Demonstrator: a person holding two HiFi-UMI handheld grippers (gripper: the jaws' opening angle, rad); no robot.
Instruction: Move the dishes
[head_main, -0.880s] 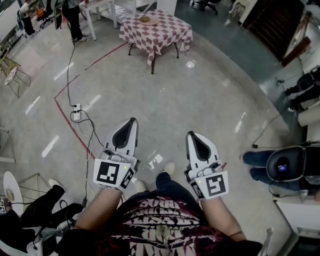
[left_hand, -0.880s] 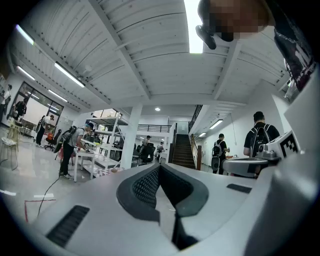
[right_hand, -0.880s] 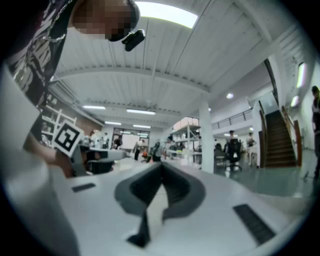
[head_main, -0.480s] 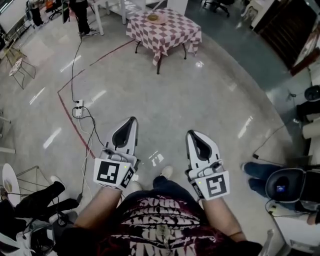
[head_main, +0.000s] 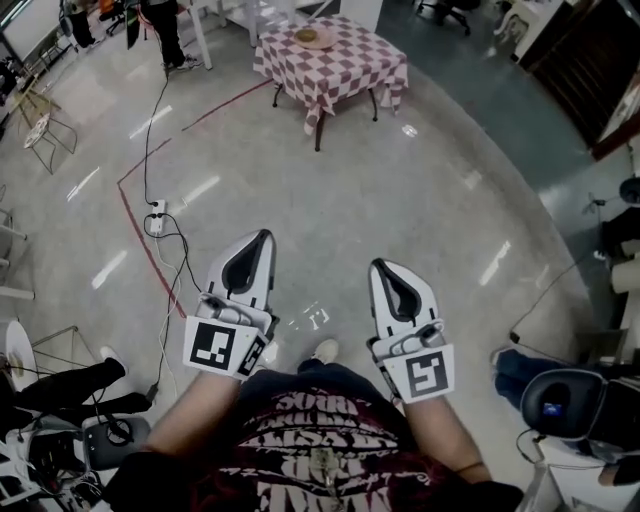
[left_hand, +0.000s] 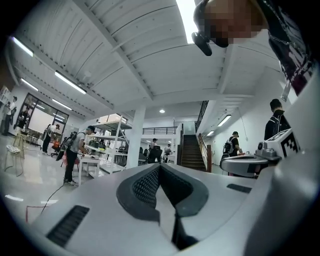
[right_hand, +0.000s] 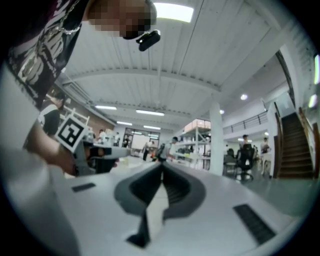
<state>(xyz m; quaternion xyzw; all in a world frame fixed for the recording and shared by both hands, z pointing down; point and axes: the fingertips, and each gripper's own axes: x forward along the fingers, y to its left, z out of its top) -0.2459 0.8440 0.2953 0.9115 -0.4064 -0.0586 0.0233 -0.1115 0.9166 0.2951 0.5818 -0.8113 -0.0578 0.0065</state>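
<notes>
While both are held level side by side, the left gripper (head_main: 262, 238) and the right gripper (head_main: 378, 266) have their jaws closed together on nothing. What looks like a dish (head_main: 315, 37) lies on the checkered table (head_main: 350, 72), well apart from them across the floor (head_main: 400, 200).

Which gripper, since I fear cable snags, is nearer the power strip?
The left gripper: the white power strip lies on the floor to its left, the right gripper farther off.
</notes>
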